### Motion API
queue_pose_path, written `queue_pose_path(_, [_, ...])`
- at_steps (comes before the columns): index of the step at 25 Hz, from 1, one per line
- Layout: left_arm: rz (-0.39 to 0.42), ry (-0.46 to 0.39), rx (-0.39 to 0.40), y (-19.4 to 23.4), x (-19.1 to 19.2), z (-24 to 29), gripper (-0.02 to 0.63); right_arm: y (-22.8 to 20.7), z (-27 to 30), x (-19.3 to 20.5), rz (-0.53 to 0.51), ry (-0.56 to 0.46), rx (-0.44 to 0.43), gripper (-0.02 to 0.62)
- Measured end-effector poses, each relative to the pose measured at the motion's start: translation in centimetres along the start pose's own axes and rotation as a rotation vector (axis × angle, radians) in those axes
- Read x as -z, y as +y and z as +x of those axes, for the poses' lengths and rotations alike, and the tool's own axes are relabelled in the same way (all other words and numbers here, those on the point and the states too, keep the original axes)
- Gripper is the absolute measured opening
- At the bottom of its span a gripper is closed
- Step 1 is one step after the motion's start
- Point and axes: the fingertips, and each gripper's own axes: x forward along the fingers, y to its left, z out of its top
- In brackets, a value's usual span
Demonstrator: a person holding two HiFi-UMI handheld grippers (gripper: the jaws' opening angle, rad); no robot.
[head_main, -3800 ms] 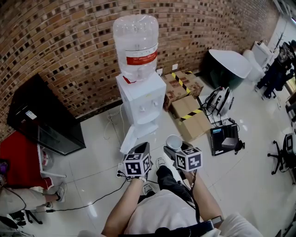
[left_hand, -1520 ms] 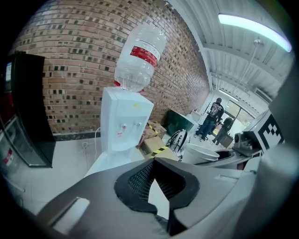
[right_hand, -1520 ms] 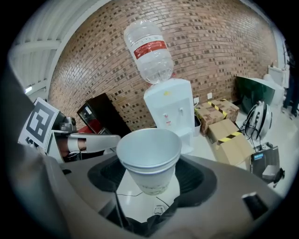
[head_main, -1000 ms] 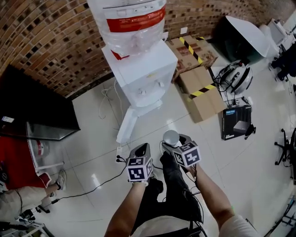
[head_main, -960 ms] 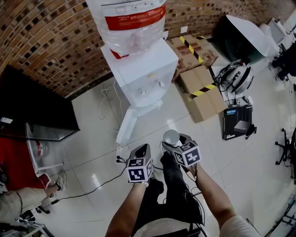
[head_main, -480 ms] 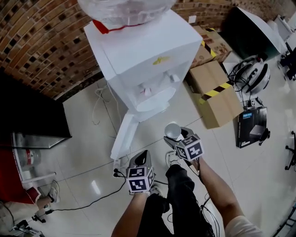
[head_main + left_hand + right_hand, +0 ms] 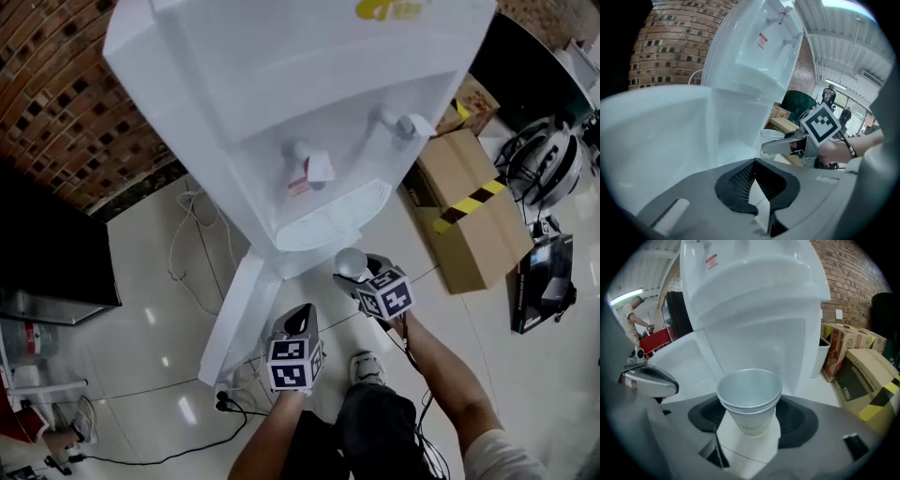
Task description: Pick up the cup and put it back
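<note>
Far left: black cabinet [image 7: 47, 267] against the brick wall [image 7: 56, 84], well apart from the work. Next, a loose cable [image 7: 183, 272] on the tiled floor [image 7: 141, 347], with a plug strip [image 7: 223, 403] lower down. Then what looks like the open lower door [image 7: 234, 323] of the water dispenser [image 7: 281, 84], swung out toward the person.

Left gripper [image 7: 300, 317]: clenched, tips met, nothing between them. Hangs just beside the door's edge, low in front of the dispenser.

Centre: drip tray [image 7: 328, 217] under the two taps [image 7: 302, 167], bare. Just below it in the head view, the cup [image 7: 351, 263], upright, off the floor, grasped round its lower body by the right gripper [image 7: 360, 278], a pad on either side. Probably two cups nested, judging by the double rim in the right gripper view. Nothing inside.

Right: cardboard boxes [image 7: 473, 211] with striped tape, well apart from both grippers.

Not yet put back. Landing spot likely on or in the dispenser; tray or lower compartment, cannot tell.

Risks from here:
- Thin paper wall, so too hard a squeeze would dent it.
- Too light a squeeze, and the inner cup could slip in the outer.
- Could catch the rim on the tray's lip or the door if brought in tilted.
- Would topple if let go before the base sits flat.
- Idle left gripper near enough to knock it.
</note>
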Motion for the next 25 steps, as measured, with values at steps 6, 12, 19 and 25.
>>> queue_pose_path(6, [0.021,-0.09,0.018,1.9,-0.3,4.1,0.005,-3.6,7.7,0.8,0.004,-0.086,0.028,0.342])
queue_pose_path(12, [0.022,-0.139,-0.004,3.7,-0.7,4.8,0.005,-4.5,13.0,-2.6,-0.025,-0.21,0.046,0.344])
queue_pose_path(19, [0.012,-0.138,-0.034,5.5,-0.7,3.4,0.005,-4.4,16.8,-4.2,-0.076,-0.246,0.07,0.345])
queue_pose_path(25, [0.045,-0.122,-0.022,4.6,-0.3,4.0,0.005,-5.0,18.3,-3.7,-0.056,-0.256,0.093,0.347])
